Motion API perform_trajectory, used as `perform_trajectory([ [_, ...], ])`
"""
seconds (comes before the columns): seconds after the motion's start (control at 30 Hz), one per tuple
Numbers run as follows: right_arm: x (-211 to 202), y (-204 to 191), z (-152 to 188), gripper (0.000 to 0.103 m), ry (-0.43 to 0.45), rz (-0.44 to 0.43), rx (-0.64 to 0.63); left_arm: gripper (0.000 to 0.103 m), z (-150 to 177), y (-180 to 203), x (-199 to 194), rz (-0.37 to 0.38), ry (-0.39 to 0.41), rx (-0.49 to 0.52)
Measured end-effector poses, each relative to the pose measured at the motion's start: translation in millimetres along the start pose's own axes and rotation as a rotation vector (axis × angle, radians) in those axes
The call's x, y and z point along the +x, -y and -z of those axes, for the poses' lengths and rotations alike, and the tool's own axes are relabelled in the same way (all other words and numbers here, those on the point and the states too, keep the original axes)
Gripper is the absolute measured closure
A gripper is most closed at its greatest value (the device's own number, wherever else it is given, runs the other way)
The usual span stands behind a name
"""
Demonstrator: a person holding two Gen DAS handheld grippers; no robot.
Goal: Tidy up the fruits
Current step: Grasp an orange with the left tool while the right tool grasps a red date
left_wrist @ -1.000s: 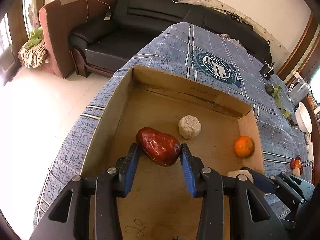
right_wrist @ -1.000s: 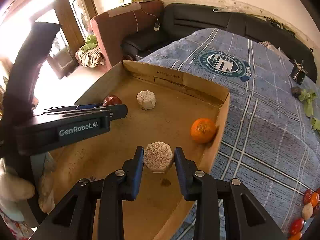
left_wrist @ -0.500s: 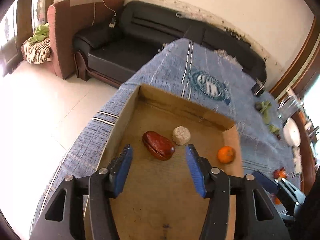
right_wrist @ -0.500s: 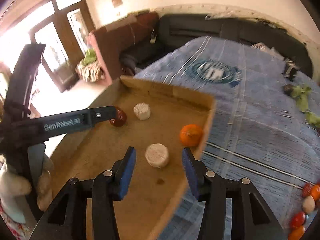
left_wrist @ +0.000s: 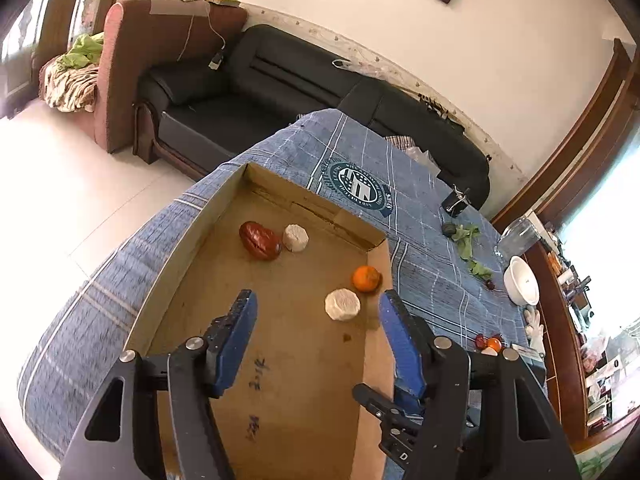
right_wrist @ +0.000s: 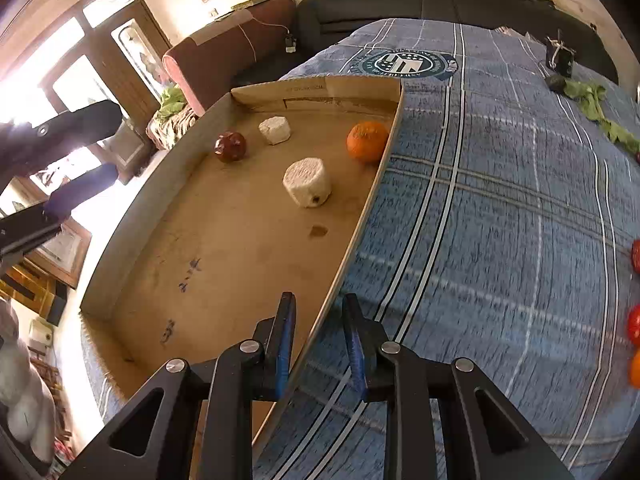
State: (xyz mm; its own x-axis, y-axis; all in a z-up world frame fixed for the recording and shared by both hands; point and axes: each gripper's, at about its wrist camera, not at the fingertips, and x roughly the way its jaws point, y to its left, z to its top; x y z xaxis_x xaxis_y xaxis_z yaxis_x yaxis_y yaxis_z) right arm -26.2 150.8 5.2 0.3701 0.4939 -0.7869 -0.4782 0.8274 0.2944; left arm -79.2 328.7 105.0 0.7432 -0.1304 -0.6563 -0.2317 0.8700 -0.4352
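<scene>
- The left gripper (left_wrist: 316, 344) hangs above a cardboard box (left_wrist: 188, 236), its blue pads (left_wrist: 234, 344) spread wide with nothing between them.
- Inside the box, a dark red date (left_wrist: 260, 240) touches a pale round fruit (left_wrist: 296, 237) near the far wall.
- An orange (left_wrist: 366, 279) sits by the right wall, with a second pale fruit (left_wrist: 342, 305) just beside it.
- The box rests on a blue checked tablecloth (left_wrist: 424, 264); a white bowl (left_wrist: 520, 286) and a few small red and orange fruits (left_wrist: 488, 343) lie to the right.
- A black sofa (left_wrist: 288, 88) stands behind.
</scene>
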Motion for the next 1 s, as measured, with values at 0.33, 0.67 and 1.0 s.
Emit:
perform_trajectory([
  [0.33, -9, -35, 36, 0.076, 0.011, 0.121, -0.161, 0.032, 19, 21, -28, 0.031, 0.039, 0.012],
  [0.67, -35, -23, 51, 0.069, 0.013, 0.049, -0.120, 0.032, 34, 62, -25, 0.057, 0.009, 0.103],
  [1.0, -172, 140, 63, 0.046, 0.267, 0.180, 0.174, 0.028, 57, 100, 13, 0.090, -0.079, 0.176],
])
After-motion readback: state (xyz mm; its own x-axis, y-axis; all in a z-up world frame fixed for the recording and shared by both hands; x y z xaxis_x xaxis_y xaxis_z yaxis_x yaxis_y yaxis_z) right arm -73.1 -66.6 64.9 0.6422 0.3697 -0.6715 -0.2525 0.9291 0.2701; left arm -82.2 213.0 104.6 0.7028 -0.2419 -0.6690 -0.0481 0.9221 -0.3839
